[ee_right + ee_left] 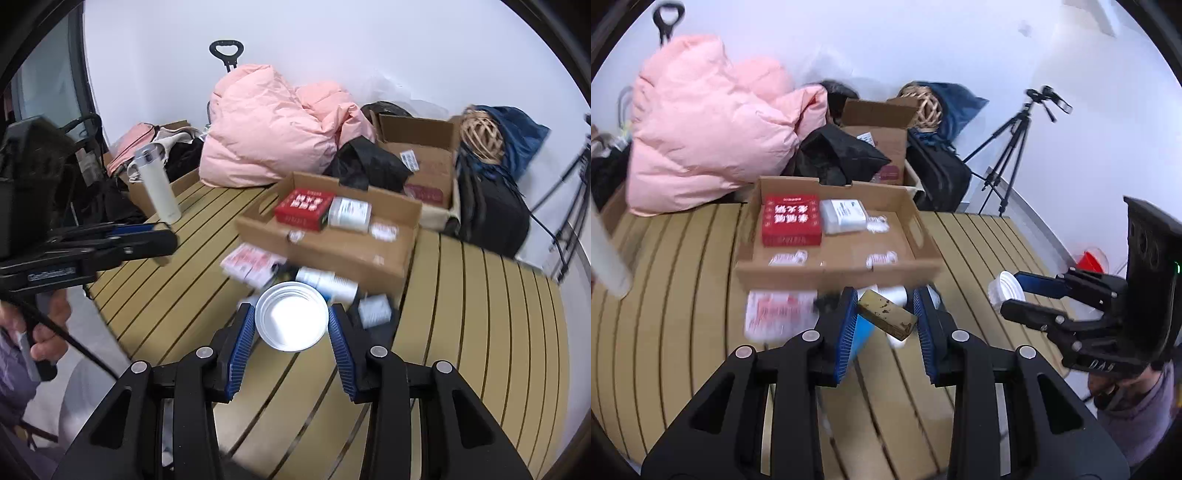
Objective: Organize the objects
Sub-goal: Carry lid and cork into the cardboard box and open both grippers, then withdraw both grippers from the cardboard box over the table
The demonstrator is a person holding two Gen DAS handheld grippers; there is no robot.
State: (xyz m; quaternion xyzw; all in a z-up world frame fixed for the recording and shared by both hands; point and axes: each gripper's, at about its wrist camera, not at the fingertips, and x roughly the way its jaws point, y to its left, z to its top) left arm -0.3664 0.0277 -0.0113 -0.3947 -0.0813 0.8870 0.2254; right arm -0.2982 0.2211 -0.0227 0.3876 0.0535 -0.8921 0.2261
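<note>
- Left gripper (885, 314), low centre of its own view, holds a worn tan block (886, 314) tilted between its blue pads.
- Right gripper (291, 321) clamps a white round lid (291, 320) at the lower middle of its view.
- Cardboard tray (834, 275) sits mid-frame on the slatted worktop (676, 295), holding a red box (790, 220).
- Pink duvet (709, 118) fills the upper left.

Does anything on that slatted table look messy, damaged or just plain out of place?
Yes. The tan rectangular block between the left gripper pads sits tilted, its surface blotched with dark stains. Loose items, including a red-and-white packet, lie scattered in front of the shallow cardboard tray rather than in it.
</note>
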